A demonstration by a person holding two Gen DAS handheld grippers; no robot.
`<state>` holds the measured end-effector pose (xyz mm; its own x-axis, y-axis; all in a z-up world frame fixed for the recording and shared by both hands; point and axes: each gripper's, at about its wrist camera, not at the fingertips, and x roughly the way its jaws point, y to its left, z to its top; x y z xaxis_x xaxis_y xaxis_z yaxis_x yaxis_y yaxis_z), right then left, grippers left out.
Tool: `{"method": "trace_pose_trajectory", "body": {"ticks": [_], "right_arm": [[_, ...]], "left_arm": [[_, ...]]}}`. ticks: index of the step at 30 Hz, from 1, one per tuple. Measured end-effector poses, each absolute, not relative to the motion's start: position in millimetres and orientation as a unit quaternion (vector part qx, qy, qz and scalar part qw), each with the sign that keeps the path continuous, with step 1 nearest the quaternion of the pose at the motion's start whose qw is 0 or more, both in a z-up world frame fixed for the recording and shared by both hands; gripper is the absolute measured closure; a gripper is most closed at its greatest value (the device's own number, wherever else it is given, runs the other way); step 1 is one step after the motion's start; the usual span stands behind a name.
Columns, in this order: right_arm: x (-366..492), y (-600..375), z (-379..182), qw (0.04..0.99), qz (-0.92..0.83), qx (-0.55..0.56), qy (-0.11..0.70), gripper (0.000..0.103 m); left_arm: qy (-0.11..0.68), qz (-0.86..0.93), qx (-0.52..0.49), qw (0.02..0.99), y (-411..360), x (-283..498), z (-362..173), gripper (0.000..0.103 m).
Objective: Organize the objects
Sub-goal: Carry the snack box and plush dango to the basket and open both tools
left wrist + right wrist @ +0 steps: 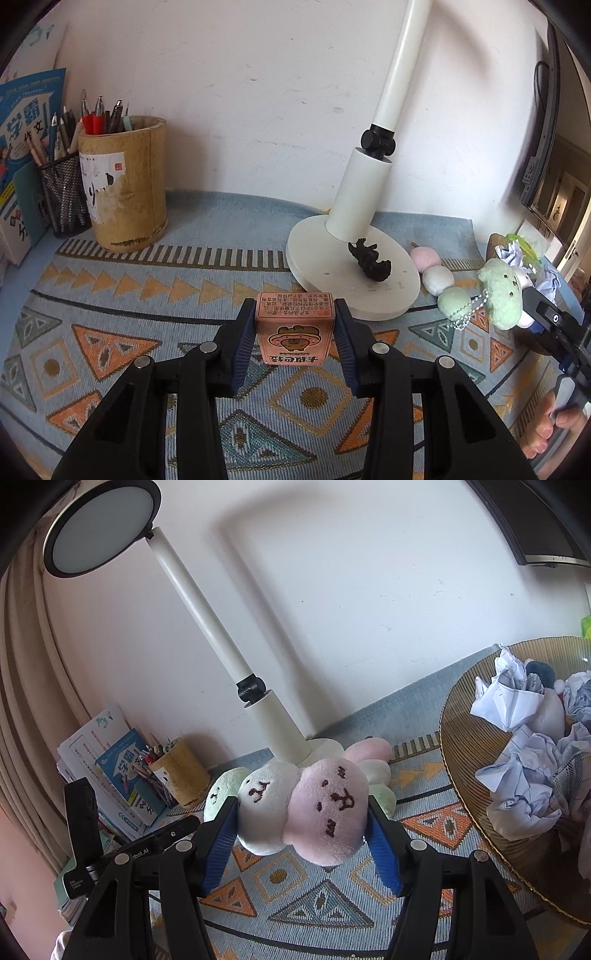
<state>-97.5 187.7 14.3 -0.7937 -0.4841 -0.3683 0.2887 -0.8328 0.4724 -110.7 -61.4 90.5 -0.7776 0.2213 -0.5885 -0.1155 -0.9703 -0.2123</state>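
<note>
— What's behind the tabletop (110,373)?
— A scuffed white wall (240,74); beige curtains (22,686) hang at the left.
— And the covering?
— A blue woven cloth (325,901) with orange triangles, lit by daylight.

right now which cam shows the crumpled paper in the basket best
The right wrist view: the woven basket fills its right side, with the crumpled paper large and clear. The left wrist view shows only a small bit of paper at its far right edge, behind the plush toys.
</note>
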Motion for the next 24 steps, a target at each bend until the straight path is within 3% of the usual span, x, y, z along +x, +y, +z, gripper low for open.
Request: {"method": "trace_pose_trajectory", "body": {"ticks": [11,15,24], "right_arm": [[-95,191,10,0.217,-0.918,0.251,-0.216,0.039],[-94,201,11,0.234,-0.9,0.256,-0.264,0.039],[-77,239,59,0.233,-0.909,0.214,-0.272,0.039]], "left_arm": [[-0.106,0.935,-0.327,0.088,-70,-114,83,0.065],[-0.131,0.933,-0.329,0.072,-74,-115,80,0.065],[-0.122,0.937,-0.324,0.05,-45,-109,100,0.065]]}}
